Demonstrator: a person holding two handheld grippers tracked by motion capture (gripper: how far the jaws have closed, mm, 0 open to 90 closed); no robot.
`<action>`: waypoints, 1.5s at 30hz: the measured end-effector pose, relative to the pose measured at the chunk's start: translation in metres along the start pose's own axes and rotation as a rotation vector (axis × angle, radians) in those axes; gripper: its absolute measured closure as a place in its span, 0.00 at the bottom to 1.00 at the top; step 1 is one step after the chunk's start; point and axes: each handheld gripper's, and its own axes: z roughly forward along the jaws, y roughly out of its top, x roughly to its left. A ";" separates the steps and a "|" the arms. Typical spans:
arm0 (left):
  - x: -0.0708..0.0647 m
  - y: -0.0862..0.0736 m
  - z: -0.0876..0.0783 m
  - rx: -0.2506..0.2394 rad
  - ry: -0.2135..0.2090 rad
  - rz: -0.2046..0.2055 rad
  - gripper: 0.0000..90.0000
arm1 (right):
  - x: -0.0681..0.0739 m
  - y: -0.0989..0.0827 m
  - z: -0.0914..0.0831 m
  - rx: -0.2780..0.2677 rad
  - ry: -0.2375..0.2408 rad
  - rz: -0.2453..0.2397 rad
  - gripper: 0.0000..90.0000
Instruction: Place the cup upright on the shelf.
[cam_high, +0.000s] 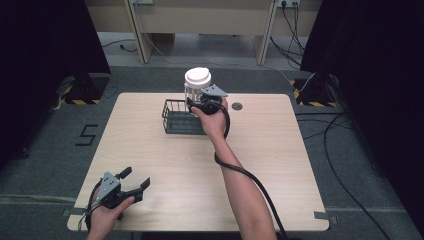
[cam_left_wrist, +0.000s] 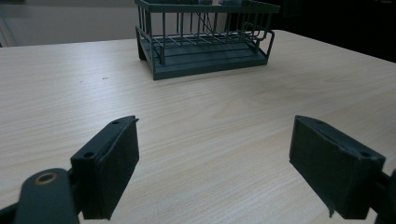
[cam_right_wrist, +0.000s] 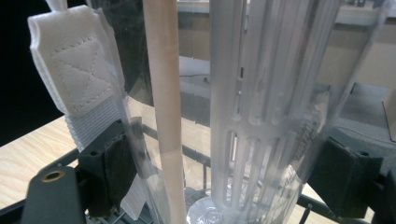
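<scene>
Reaching forward, right gripper (cam_high: 199, 106) clamps bottle (cam_high: 197, 85).

Clear white-lidded bottle (cam_high: 197, 87) upright (strainer inside) over dark wire basket (cam_high: 176, 117).

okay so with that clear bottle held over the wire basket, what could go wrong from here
The right gripper grips the clear bottle low on its smooth wall, so the tall, white-capped bottle could slip or tip. Its base sits just above the basket rim and might catch on the wires. The left gripper rests open, far off, unable to steady anything.
</scene>
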 end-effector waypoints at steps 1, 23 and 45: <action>0.000 0.000 0.000 0.000 0.000 0.000 0.17 | 0.000 0.000 0.000 0.000 0.000 0.000 0.20; -0.001 0.000 0.000 -0.003 -0.003 -0.002 0.17 | 0.003 -0.025 0.014 0.071 -0.004 0.019 0.20; -0.001 0.000 0.000 -0.003 -0.007 -0.003 0.17 | 0.009 -0.029 0.009 0.087 -0.016 -0.004 0.18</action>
